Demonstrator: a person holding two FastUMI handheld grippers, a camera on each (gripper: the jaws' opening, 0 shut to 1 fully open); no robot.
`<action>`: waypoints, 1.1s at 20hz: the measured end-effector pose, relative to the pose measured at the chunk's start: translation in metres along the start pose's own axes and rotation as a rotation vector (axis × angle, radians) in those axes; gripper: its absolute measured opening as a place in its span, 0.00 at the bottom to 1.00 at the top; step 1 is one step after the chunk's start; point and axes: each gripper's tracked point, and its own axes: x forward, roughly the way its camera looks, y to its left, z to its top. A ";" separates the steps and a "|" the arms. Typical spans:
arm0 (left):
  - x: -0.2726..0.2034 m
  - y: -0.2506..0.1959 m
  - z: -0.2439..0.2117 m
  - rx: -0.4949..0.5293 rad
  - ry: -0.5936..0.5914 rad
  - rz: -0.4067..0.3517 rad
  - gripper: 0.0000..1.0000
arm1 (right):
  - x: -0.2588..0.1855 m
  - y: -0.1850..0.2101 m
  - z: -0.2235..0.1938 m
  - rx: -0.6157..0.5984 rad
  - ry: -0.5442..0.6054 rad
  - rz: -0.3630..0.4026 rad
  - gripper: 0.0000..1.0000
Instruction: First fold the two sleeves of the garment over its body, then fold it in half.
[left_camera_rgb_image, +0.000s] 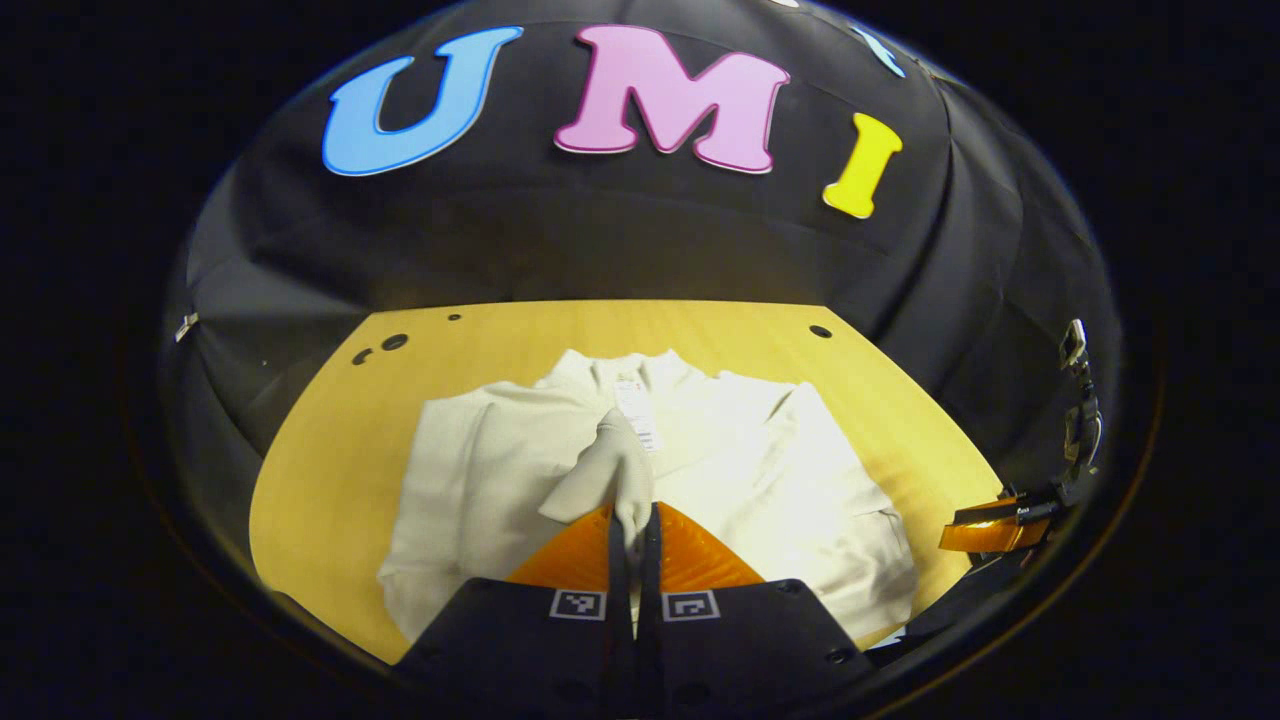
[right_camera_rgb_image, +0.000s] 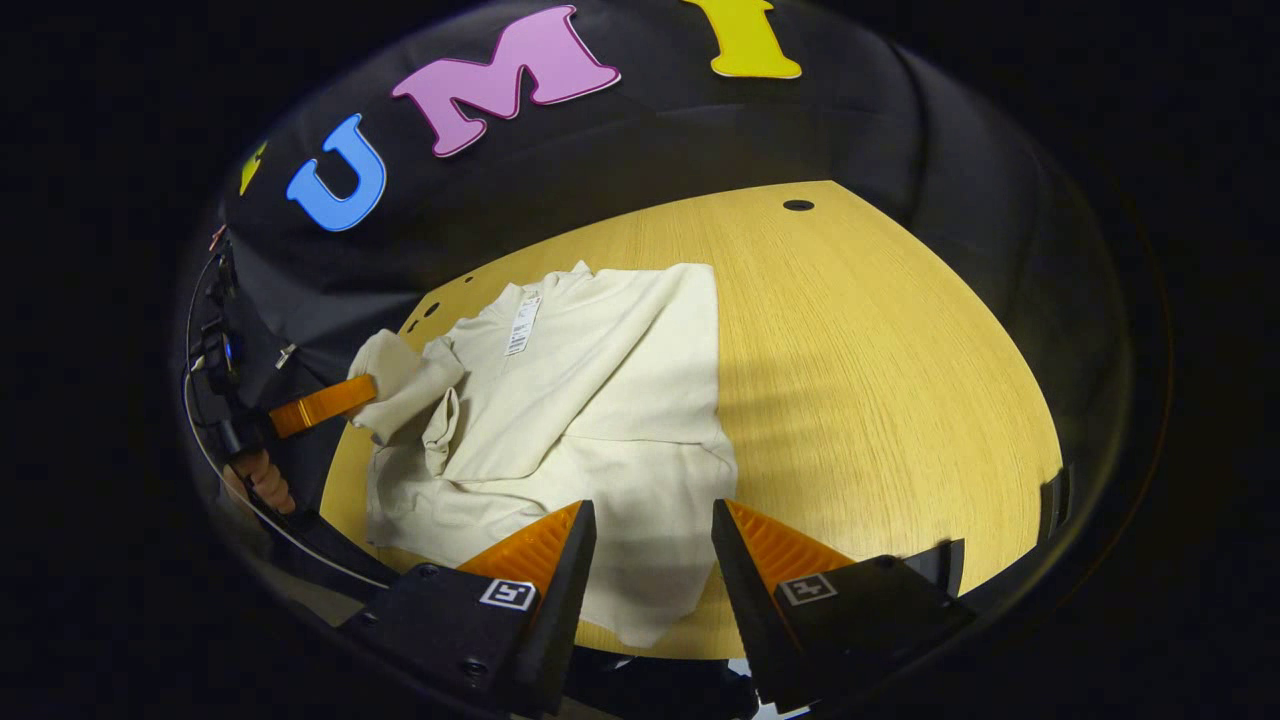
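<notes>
- Cream sweatshirt (right_camera_rgb_image: 590, 400) lies flat on the wooden worktop (right_camera_rgb_image: 880, 380), one sleeve already folded over its body.
- Left gripper (left_camera_rgb_image: 632, 530) fingers pinch the other sleeve cuff (left_camera_rgb_image: 610, 465), lifted above the body.
- Right gripper (right_camera_rgb_image: 652, 545) fingers are spread over the hem; bare worktop lies beyond the sweatshirt's straight edge.

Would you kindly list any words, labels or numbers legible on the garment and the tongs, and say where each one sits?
Tag at the collar of the garment: printed, too small to read.
Square markers on the right tongs and on the left tongs: patterns, no words.
Nothing else readable.
</notes>
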 end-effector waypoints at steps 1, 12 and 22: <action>0.008 -0.013 -0.002 0.012 0.006 -0.012 0.06 | 0.000 -0.003 -0.001 0.004 0.005 0.001 0.72; 0.086 -0.082 -0.062 0.127 0.131 -0.022 0.06 | 0.003 -0.028 -0.013 0.004 0.051 0.001 0.72; 0.092 -0.091 -0.082 0.128 0.180 0.017 0.32 | 0.004 -0.028 -0.022 -0.011 0.073 0.005 0.72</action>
